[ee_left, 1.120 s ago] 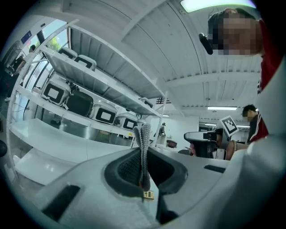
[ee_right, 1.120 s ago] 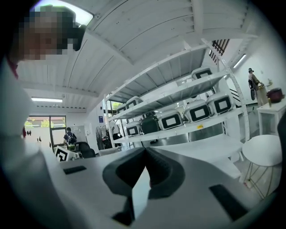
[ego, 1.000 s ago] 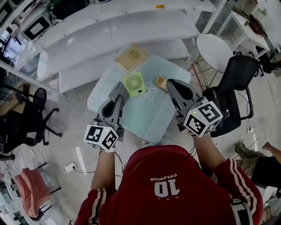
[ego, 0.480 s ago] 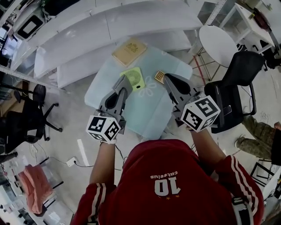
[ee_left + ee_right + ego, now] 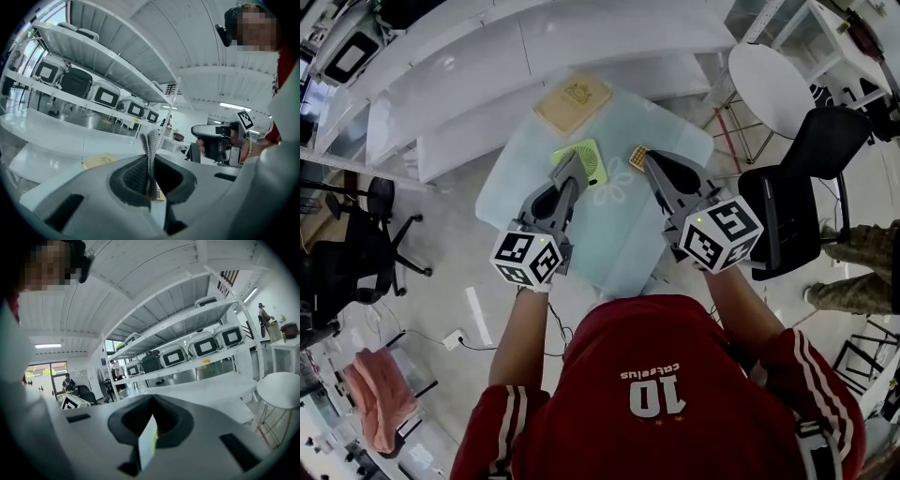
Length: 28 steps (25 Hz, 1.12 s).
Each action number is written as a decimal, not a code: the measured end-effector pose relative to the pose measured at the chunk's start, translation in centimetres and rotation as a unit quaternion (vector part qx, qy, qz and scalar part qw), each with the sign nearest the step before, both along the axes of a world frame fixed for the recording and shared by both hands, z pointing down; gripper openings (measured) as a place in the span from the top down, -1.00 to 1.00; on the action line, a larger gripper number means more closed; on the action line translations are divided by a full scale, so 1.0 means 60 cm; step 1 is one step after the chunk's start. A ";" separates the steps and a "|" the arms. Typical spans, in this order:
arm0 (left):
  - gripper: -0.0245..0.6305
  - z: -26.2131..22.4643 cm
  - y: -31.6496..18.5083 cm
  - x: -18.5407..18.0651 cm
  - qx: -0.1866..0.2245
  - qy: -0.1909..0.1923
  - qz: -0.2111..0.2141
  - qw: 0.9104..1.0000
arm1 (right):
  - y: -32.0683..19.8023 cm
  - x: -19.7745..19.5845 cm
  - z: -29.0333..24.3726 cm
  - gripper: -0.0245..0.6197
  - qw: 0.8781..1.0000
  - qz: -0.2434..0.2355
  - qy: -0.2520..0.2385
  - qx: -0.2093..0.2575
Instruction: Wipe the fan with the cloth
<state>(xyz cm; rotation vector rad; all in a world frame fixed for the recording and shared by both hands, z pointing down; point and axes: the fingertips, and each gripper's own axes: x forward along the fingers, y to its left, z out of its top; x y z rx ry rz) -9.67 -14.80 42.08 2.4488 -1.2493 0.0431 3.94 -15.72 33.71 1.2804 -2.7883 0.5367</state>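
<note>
The green fan (image 5: 586, 157) lies flat on the pale glass table (image 5: 619, 234), its near side hidden behind my left gripper (image 5: 573, 165). That gripper is shut, with nothing between its ribbed pads (image 5: 152, 140). A small yellow waffle cloth (image 5: 637, 156) lies just right of the fan, and my right gripper (image 5: 652, 163) hovers at its near right edge, shut and empty. In the right gripper view the jaws meet at the tip (image 5: 152, 400), with a sliver of green showing below. The right gripper (image 5: 216, 140) also shows in the left gripper view, held by a hand.
A tan flat book (image 5: 573, 101) lies at the table's far edge. White shelving (image 5: 469, 75) runs behind the table. A round white side table (image 5: 773, 82) and a black chair (image 5: 802, 202) stand to the right, another black chair (image 5: 352, 253) to the left.
Both grippers have moved forward over the table. The left one now covers the fan's near side, and the right one has come up to the cloth. Both stay shut.
</note>
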 end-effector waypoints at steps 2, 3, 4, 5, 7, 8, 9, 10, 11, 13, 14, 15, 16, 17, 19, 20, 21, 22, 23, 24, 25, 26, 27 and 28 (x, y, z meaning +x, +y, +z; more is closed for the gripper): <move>0.86 0.014 -0.011 0.002 -0.007 -0.001 0.001 1.000 | -0.008 0.001 0.010 0.91 1.000 0.001 -0.001 -0.007; 0.86 0.021 -0.016 0.004 -0.011 -0.002 0.001 1.000 | -0.012 0.001 0.014 0.91 1.000 0.001 -0.001 -0.009; 0.86 0.028 -0.022 0.005 -0.015 -0.002 0.002 1.000 | -0.016 0.001 0.018 0.91 1.000 0.001 -0.001 -0.011; 0.86 0.035 -0.028 0.006 -0.019 -0.003 0.002 1.000 | -0.020 0.001 0.021 0.91 1.000 0.000 0.000 -0.013; 0.86 0.048 -0.038 0.010 -0.027 -0.003 0.003 1.000 | -0.026 0.001 0.028 0.91 1.000 -0.002 0.004 -0.014; 0.86 0.054 -0.042 0.012 -0.031 -0.002 0.003 1.000 | -0.029 0.000 0.032 0.91 1.000 -0.004 0.006 -0.014; 0.86 0.061 -0.047 0.014 -0.034 -0.002 0.004 0.999 | -0.033 0.000 0.036 0.91 1.000 -0.006 0.008 -0.014; 0.86 0.068 -0.053 0.016 -0.038 -0.001 0.005 0.999 | -0.036 -0.001 0.042 0.91 1.000 -0.008 0.011 -0.014; 0.86 0.075 -0.058 0.017 -0.042 0.000 0.005 0.999 | -0.040 -0.003 0.049 0.91 1.000 -0.011 0.014 -0.014; 0.86 0.088 -0.067 0.019 -0.050 0.001 0.006 0.999 | -0.047 -0.006 0.064 0.91 0.999 -0.016 0.020 -0.019; 0.86 0.094 -0.071 0.021 -0.054 0.001 0.007 0.999 | -0.050 -0.007 0.072 0.91 0.999 -0.017 0.022 -0.022; 0.86 0.101 -0.075 0.022 -0.057 0.001 0.007 0.998 | -0.054 -0.007 0.081 0.91 0.999 -0.017 0.022 -0.026; 0.86 0.107 -0.080 0.023 -0.061 0.002 0.007 0.998 | -0.058 -0.007 0.089 0.91 0.999 -0.017 0.022 -0.029; 0.86 0.113 -0.084 0.025 -0.065 0.003 0.006 0.998 | -0.062 -0.006 0.096 0.91 0.999 -0.017 0.022 -0.031; 0.86 0.125 -0.091 0.027 -0.075 0.009 0.003 0.997 | -0.068 -0.004 0.111 0.91 0.999 -0.019 0.023 -0.031; 0.86 0.132 -0.093 0.028 -0.080 0.011 0.001 0.997 | -0.070 -0.003 0.119 0.91 0.999 -0.020 0.023 -0.032; 0.86 0.138 -0.096 0.030 -0.085 0.013 0.000 0.996 | -0.072 -0.003 0.127 0.91 0.999 -0.022 0.023 -0.035; 0.86 0.145 -0.098 0.032 -0.089 0.014 -0.001 0.996 | -0.074 -0.003 0.136 0.91 0.999 -0.024 0.025 -0.038; 0.86 0.152 -0.101 0.035 -0.093 0.014 0.000 0.996 | -0.076 -0.004 0.144 0.91 0.998 -0.026 0.028 -0.042; 0.86 0.159 -0.104 0.037 -0.098 0.015 0.001 0.995 | -0.078 -0.004 0.152 0.91 0.998 -0.028 0.030 -0.046; 0.86 0.167 -0.108 0.040 -0.102 0.015 0.002 0.995 | -0.079 -0.005 0.159 0.91 0.998 -0.030 0.031 -0.050; 0.86 0.174 -0.112 0.042 -0.106 0.015 0.002 0.994 | -0.081 -0.005 0.164 0.91 0.997 -0.032 0.031 -0.055; 0.86 0.181 -0.116 0.044 -0.111 0.015 0.002 0.994 | -0.082 -0.004 0.169 0.91 0.997 -0.035 0.031 -0.059; 0.86 0.189 -0.120 0.046 -0.115 0.015 0.003 0.993 | -0.083 -0.003 0.174 0.91 0.997 -0.037 0.031 -0.064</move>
